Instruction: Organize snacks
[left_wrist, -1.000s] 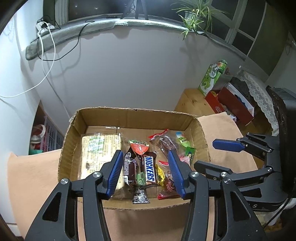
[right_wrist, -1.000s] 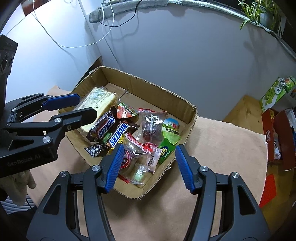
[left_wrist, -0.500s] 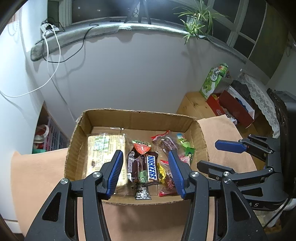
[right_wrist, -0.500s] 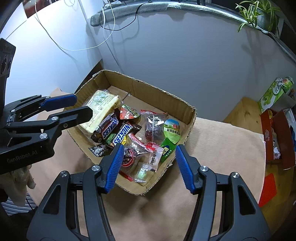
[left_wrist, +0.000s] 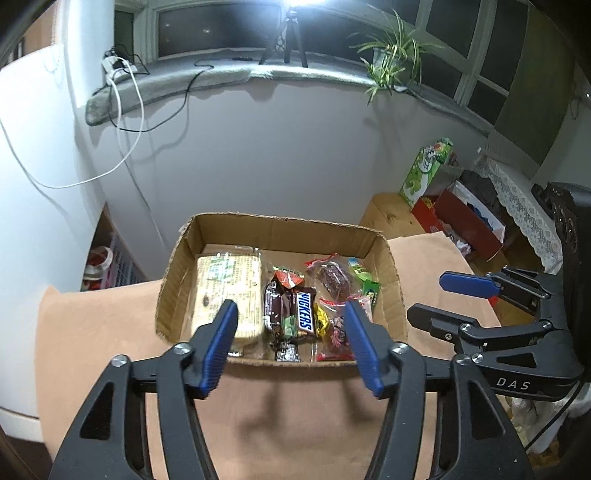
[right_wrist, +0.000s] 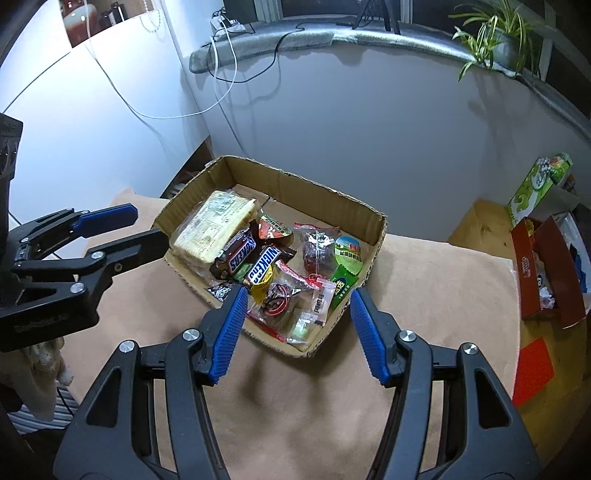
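A shallow cardboard box (left_wrist: 284, 230) (right_wrist: 314, 188) sits on the tan table. It holds a pale biscuit pack (left_wrist: 227, 291) (right_wrist: 214, 225) at the left, Snickers bars (left_wrist: 304, 314) (right_wrist: 258, 264) in the middle, and several small wrapped snacks (left_wrist: 334, 280) (right_wrist: 317, 247) at the right. My left gripper (left_wrist: 290, 310) is open and empty, above and short of the box's near wall. My right gripper (right_wrist: 297, 295) is open and empty, above the box's near right corner. Each gripper shows in the other's view: the right one (left_wrist: 436, 297), the left one (right_wrist: 147, 227).
A grey wall stands behind the box, with a window sill, cables (left_wrist: 125, 96) and a potted plant (left_wrist: 388, 59). To the right are a green carton (left_wrist: 424, 170) (right_wrist: 535, 184) and a red box (left_wrist: 461, 221) (right_wrist: 546, 269) on a wooden surface. The tan table (left_wrist: 295, 406) spreads before the box.
Both grippers have drawn back and up from the box, which looks smaller and farther now. Both stay open and empty. The snacks have not moved.
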